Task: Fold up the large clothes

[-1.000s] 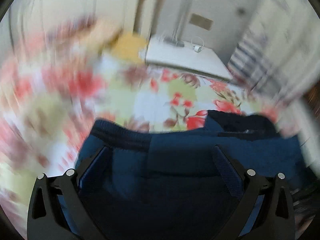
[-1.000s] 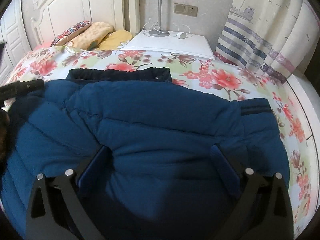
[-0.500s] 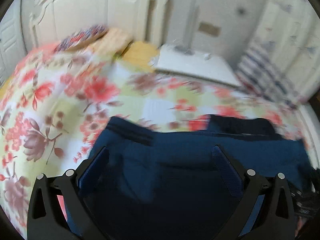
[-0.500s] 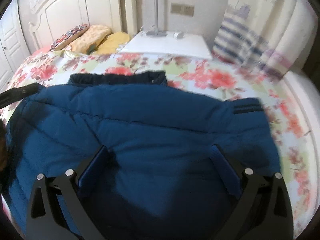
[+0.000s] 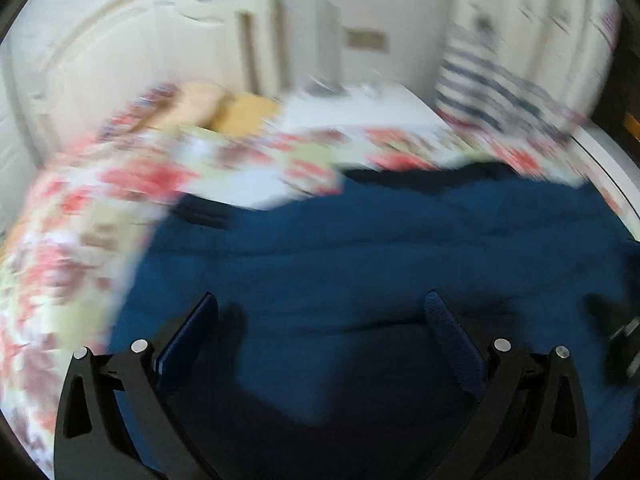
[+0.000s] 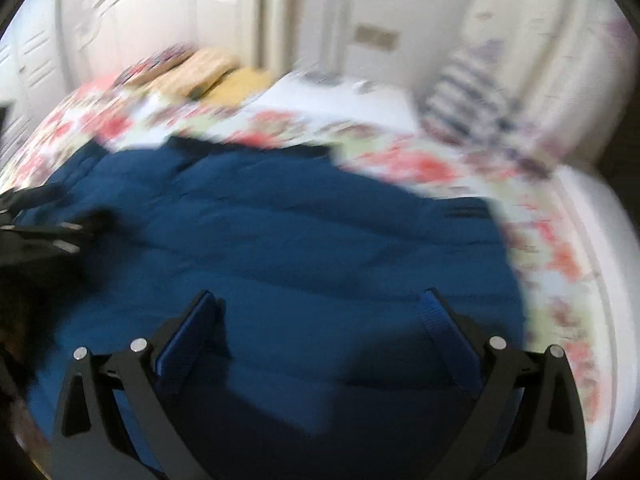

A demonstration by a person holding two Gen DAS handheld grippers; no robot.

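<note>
My left gripper (image 5: 320, 344) showed as 2 black plastic arms with triangular cut-outs, each carrying 2 round silver screws near its upper end. Its fingers (image 5: 188, 344) were faced with flat blue pads, the right one ribbed like webbing. My right gripper (image 6: 316, 340) was built the same: black frame, 4 silver screws, blue pads (image 6: 444, 340). At the left edge of the right wrist view I saw a blurred black part with small metal pieces.
</note>
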